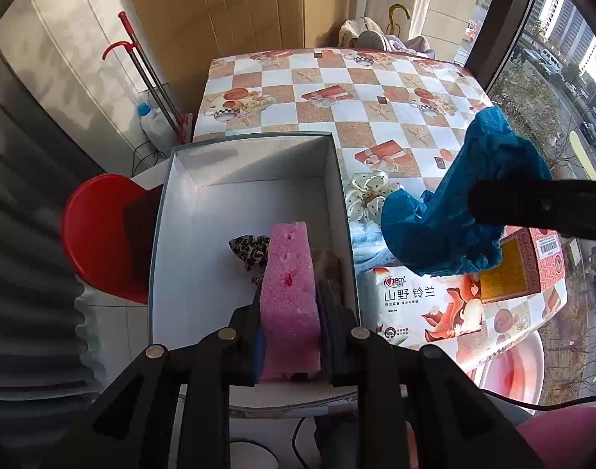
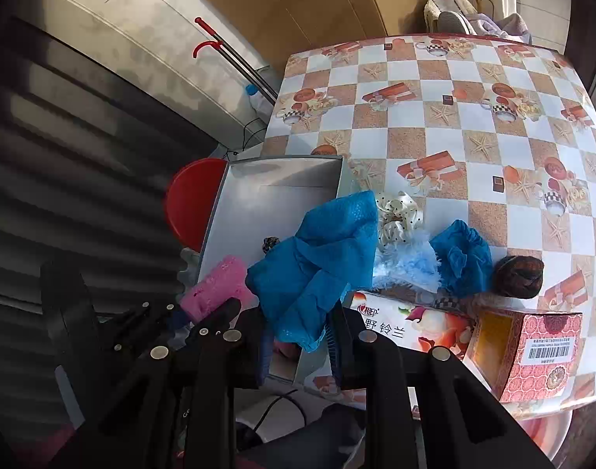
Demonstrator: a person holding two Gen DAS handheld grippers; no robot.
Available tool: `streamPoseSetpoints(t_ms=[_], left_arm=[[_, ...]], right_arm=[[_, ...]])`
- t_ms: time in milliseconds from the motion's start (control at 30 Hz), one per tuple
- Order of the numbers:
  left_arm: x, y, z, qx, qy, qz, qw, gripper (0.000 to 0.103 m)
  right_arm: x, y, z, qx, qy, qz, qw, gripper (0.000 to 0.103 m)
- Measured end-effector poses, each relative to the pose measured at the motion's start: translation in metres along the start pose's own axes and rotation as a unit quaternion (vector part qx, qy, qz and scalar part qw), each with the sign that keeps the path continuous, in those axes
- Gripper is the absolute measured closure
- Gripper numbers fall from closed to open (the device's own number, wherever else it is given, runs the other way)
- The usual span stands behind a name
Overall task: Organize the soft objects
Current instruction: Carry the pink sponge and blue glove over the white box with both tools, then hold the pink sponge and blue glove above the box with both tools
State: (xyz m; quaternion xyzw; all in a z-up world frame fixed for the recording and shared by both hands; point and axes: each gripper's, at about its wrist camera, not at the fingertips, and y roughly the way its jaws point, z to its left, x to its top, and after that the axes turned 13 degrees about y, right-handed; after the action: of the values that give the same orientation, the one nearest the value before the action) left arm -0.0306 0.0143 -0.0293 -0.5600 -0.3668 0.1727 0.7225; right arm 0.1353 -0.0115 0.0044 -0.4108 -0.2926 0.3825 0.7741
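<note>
My left gripper (image 1: 291, 293) is shut on a pink sponge (image 1: 289, 258), which stands upright over the near part of a white open box (image 1: 181, 234). A leopard-print scrunchie (image 1: 249, 250) lies in the box behind the sponge. My right gripper (image 2: 298, 324) is shut on a crumpled blue cloth (image 2: 321, 250) and holds it above the box's right wall (image 2: 235, 203). In the left wrist view that blue cloth (image 1: 454, 211) hangs from the right gripper (image 1: 477, 203) at the right. The right wrist view shows the left gripper (image 2: 216, 305) with the sponge (image 2: 216, 285) at lower left.
On the checked table (image 2: 454, 117) lie a polka-dot scrunchie (image 2: 395, 211), a pale blue fluffy piece (image 2: 407, 262), a second blue cloth (image 2: 462, 258) and a dark brown bundle (image 2: 518, 275). A tissue pack (image 2: 415, 320) and a red carton (image 2: 532, 348) sit near the front edge. A red stool (image 1: 102, 230) stands left of the box.
</note>
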Motion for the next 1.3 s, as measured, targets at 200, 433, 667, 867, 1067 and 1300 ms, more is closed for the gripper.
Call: streamPoseSetpoints(t_ms=[200,433,667,867,1067,1300], left_arm=[[-0.022,-0.003,0.024,0.021,-0.025,0.001,0.9995,0.078],[-0.038,0.002,0.038,0.023,-0.048,0.009,0.9985,0.078],[-0.041,0.002,0.043,0.022,-0.055,0.003,0.9983,0.078],[-0.041,0.002,0.045,0.022,-0.054,0.003,0.9983,0.078],[-0.041,0.003,0.045,0.022,-0.054,0.004,0.9983,0.078],[-0.041,0.004,0.045,0.021,-0.053,0.004,0.9983,0.078]], right_arm=[[-0.017,0.022,0.033,-0.005,-0.035,0.015,0.999,0.078],[-0.032,0.035,0.051,-0.023,-0.065,0.024,0.997,0.078],[-0.033,0.038,0.060,-0.031,-0.079,0.027,0.996,0.078],[-0.032,0.040,0.063,-0.035,-0.083,0.029,0.996,0.078],[-0.032,0.040,0.063,-0.035,-0.083,0.028,0.996,0.078],[-0.031,0.040,0.064,-0.035,-0.083,0.028,0.996,0.078]])
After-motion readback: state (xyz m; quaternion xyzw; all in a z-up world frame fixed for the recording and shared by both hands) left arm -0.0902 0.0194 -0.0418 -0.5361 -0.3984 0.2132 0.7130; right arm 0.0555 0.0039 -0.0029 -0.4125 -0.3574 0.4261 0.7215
